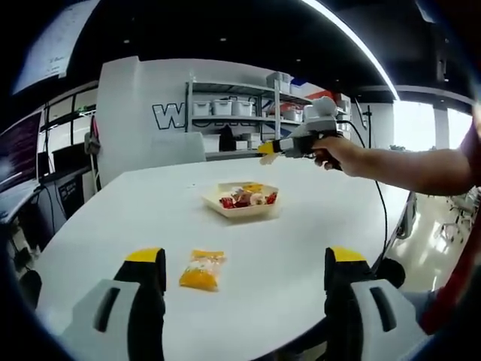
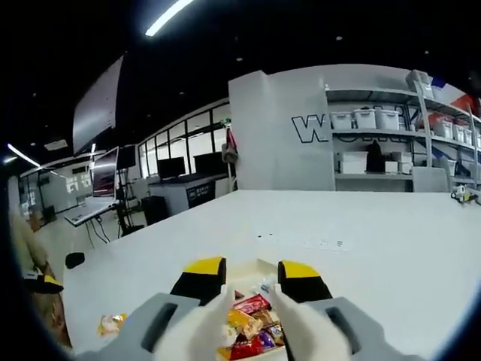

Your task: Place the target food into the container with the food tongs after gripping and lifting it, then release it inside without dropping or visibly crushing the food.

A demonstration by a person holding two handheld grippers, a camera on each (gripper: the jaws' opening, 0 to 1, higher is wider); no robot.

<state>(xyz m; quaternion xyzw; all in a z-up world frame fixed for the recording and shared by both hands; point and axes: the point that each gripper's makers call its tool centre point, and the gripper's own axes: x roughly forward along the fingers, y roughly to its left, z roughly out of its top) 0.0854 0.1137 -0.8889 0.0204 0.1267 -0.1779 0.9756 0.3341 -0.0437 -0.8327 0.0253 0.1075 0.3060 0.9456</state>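
Observation:
A yellow snack packet (image 1: 201, 271) lies on the white table between the wide-open jaws of my left gripper (image 1: 246, 257). Beyond it stands a beige paper tray (image 1: 225, 188) holding several wrapped snacks. A hand holds my right gripper (image 1: 270, 148) in the air above and behind the tray. In the right gripper view, my right gripper (image 2: 252, 269) looks down on the tray (image 2: 250, 265). Pale food tongs (image 2: 214, 320) run along the insides of its jaws. The tong arms stand apart over the red and yellow wrappers (image 2: 252, 304), with nothing pinched between them. The yellow packet (image 2: 111, 323) shows at lower left.
The table (image 1: 316, 226) is wide and white, and its right edge drops to the floor. Shelves with white bins (image 1: 233, 107) stand behind it. Desks with monitors (image 2: 173, 169) line the far left. A person's arm (image 1: 406, 169) reaches in from the right.

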